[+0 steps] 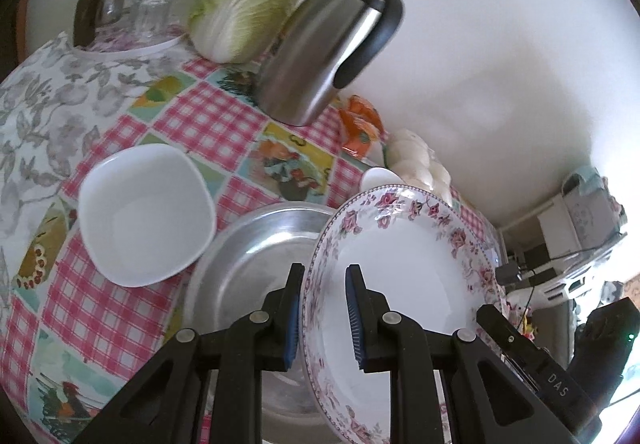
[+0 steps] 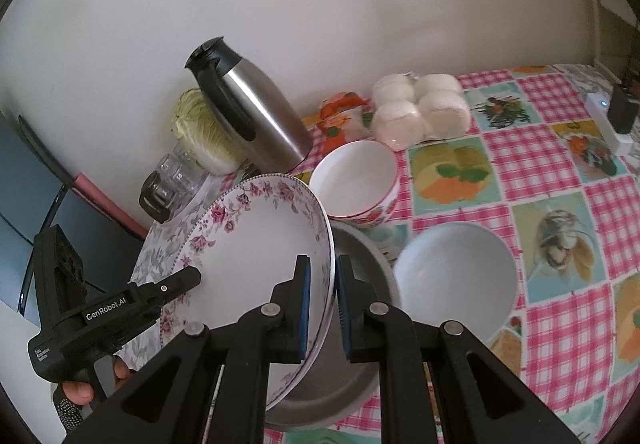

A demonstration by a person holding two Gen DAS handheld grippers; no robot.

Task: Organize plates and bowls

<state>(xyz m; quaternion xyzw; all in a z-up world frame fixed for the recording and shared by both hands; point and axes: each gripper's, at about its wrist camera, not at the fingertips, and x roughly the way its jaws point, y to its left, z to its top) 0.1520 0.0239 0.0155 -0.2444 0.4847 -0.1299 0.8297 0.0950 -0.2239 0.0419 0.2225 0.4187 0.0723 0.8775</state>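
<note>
A floral-rimmed white plate [image 1: 408, 268] [image 2: 256, 252] is held tilted over a round metal tray [image 1: 256, 260] [image 2: 360, 364]. My left gripper [image 1: 322, 318] straddles its left rim, jaws a little apart. My right gripper [image 2: 322, 310] is shut on the plate's right rim. A white squarish bowl [image 1: 144, 212] sits left of the tray. A plain white bowl [image 2: 456, 276] sits right of the tray. A red-patterned bowl [image 2: 356, 176] stands behind it.
A steel thermos jug [image 1: 328, 44] [image 2: 252, 112], a napa cabbage [image 1: 248, 4], upturned glasses [image 1: 136, 4], a bag of white buns [image 2: 420, 108] and an orange packet [image 2: 340, 116] line the wall. The checked tablecloth [image 2: 560, 244] stretches right.
</note>
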